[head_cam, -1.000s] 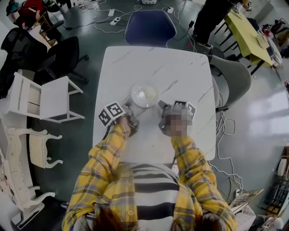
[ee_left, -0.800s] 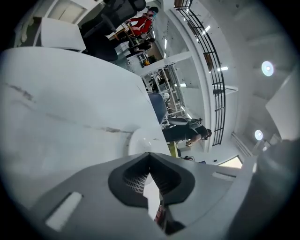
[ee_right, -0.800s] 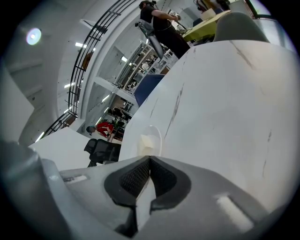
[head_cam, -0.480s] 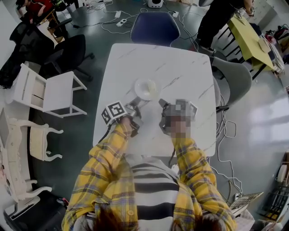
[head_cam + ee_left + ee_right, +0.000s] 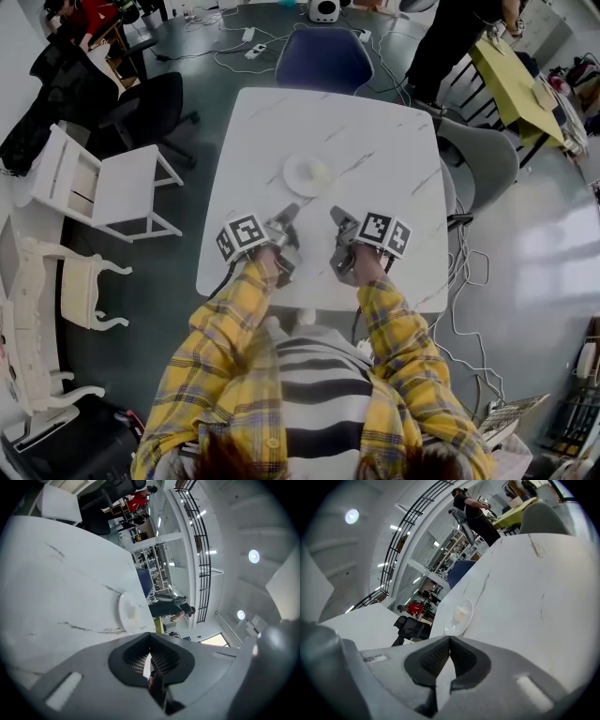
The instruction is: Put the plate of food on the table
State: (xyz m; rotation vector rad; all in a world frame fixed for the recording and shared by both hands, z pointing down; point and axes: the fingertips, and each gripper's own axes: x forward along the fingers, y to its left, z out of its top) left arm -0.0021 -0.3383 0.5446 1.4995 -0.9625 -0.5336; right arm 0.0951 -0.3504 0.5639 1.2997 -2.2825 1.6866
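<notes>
Small round white plate (image 5: 302, 175), shallow with a low rim, kinda glossy in the right gripper view. One pale yellowish lump of food (image 5: 322, 172) on it, off toward the right side of the dish rather than dead centre. Can't tell what kind of food tbh, too small.

Sitting flat on the white marble-look surface (image 5: 384, 131) with thin grey veins, roughly in the middle. Touching neither gripper, just lying a bit beyond both sets of tips, near but clearly apart.

Left gripper (image 5: 290, 210) clenched tight with nothing between the pads, pointing at the plate from the near-left. Right gripper (image 5: 336, 215) same deal: pads pressed together, empty, angled in from the near-right. Both low over the near half of the surface. Hovering or resting, hard to say. Yellow plaid sleeves (image 5: 230, 319) behind them.

Around the surface: blue chair (image 5: 322, 58) tucked at the far edge, grey chair (image 5: 492, 164) on the right side, white chair (image 5: 108, 187) off to the left on the dark floor (image 5: 178, 281). Yellow-green table (image 5: 516, 80) further back right, with a person in dark clothes (image 5: 450, 37) standing beside it.
</notes>
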